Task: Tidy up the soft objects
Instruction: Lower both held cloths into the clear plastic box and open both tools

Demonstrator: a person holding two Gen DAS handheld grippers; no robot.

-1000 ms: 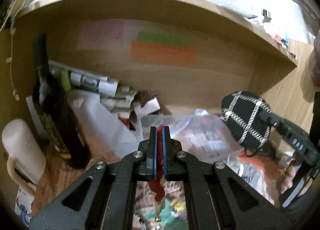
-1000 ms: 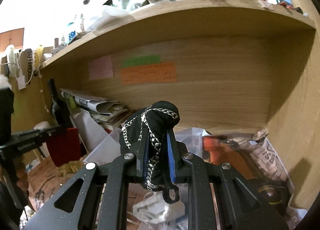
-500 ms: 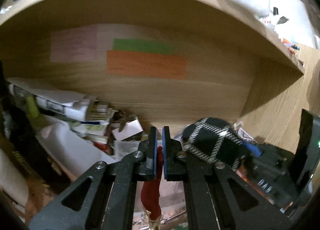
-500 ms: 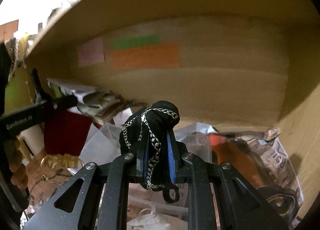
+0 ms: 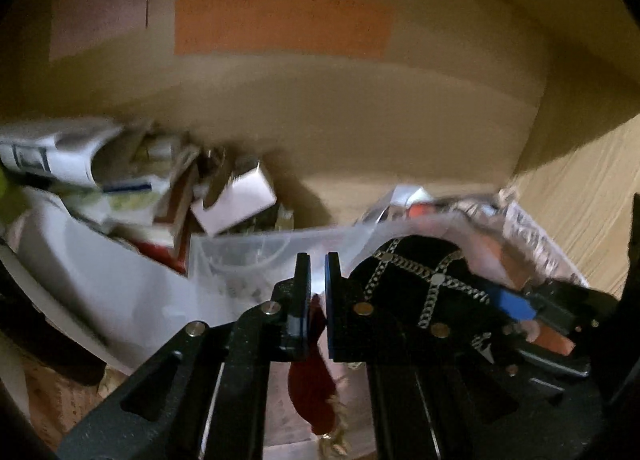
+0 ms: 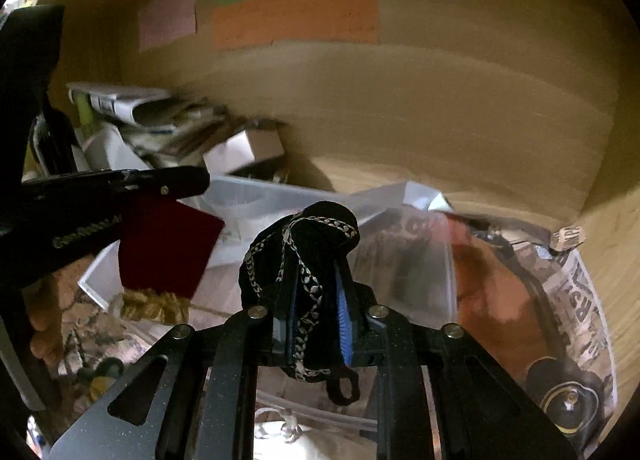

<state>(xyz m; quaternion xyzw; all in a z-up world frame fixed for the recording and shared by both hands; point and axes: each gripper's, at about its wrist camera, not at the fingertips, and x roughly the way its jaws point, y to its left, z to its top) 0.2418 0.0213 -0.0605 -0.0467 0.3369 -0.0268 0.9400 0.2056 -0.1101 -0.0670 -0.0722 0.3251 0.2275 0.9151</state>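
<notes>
My left gripper (image 5: 317,260) is shut on a dark red cloth (image 5: 310,396) with a gold fringe, which hangs below the jaws. It also shows in the right wrist view (image 6: 166,248) as a red square under the left gripper (image 6: 192,180). My right gripper (image 6: 314,288) is shut on a black cloth (image 6: 300,244) with silver chain trim, bunched over the fingertips. In the left wrist view that black cloth (image 5: 416,276) sits just right of my left gripper. Both grippers hang over a clear plastic box (image 5: 240,252) inside a wooden shelf bay.
Papers and small boxes (image 5: 120,180) pile up at the left. A crinkled plastic bag with orange contents (image 6: 492,280) lies at the right. Coloured notes (image 6: 296,16) stick to the back wall. The wooden side wall (image 5: 580,200) closes the right.
Both grippers have pushed forward and down into the shelf bay. The back wall and the clear box are nearer. The two grippers now sit close side by side, each still holding its cloth.
</notes>
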